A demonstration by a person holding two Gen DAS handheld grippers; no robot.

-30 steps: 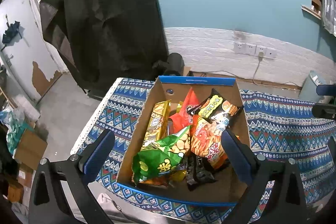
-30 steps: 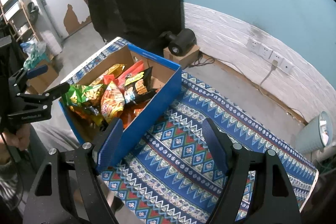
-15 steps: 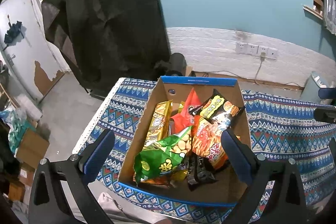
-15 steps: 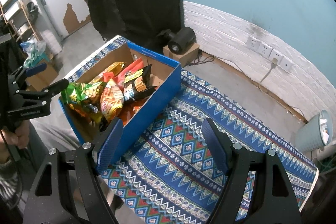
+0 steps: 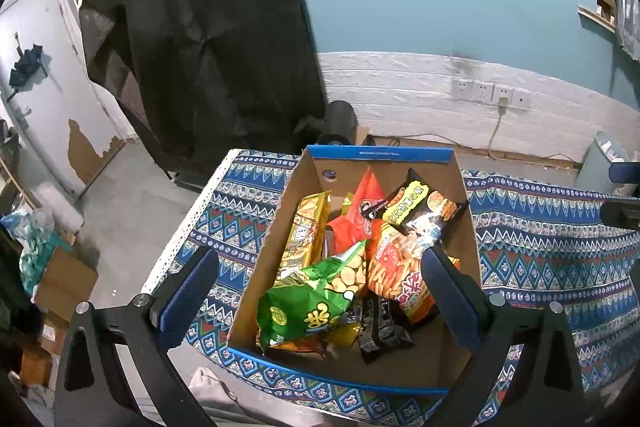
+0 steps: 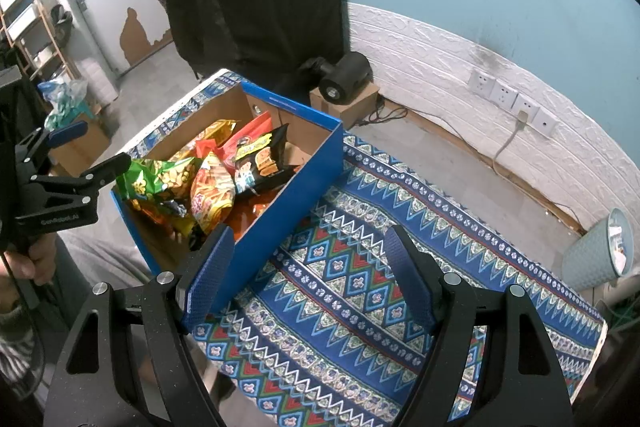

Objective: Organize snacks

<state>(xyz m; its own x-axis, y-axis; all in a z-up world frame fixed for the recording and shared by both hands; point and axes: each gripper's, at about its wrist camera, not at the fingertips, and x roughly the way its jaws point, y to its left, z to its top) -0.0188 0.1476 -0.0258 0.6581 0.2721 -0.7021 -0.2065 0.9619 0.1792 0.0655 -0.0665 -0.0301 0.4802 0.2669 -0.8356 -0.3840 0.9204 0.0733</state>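
The blue-sided cardboard box (image 5: pixel 384 153) sits on the patterned blue tablecloth (image 6: pixel 360 291), near the table's left end, and it holds the snacks in a loose heap. Nearest you lies a crumpled green bag of round crackers (image 5: pixel 308 303), touching an orange bag of stick snacks (image 5: pixel 396 275) beside it. A long yellow packet (image 5: pixel 304 235) leans along the left inner wall, a red bag (image 5: pixel 356 215) stands behind the green one, and a black-and-yellow bag (image 5: pixel 412 203) rests on top toward the far right. A small black packet (image 5: pixel 380 323) lies on the box floor, partly under the orange bag; its print is too dark to read.

Your left gripper (image 5: pixel 316 291) hangs over the near end of the box, its blue pads spread wide and holding nothing. Your right gripper (image 6: pixel 308 279) is over the cloth just right of the box, fingers likewise parted and empty, its left pad (image 6: pixel 208 275) close to the box's blue side wall.
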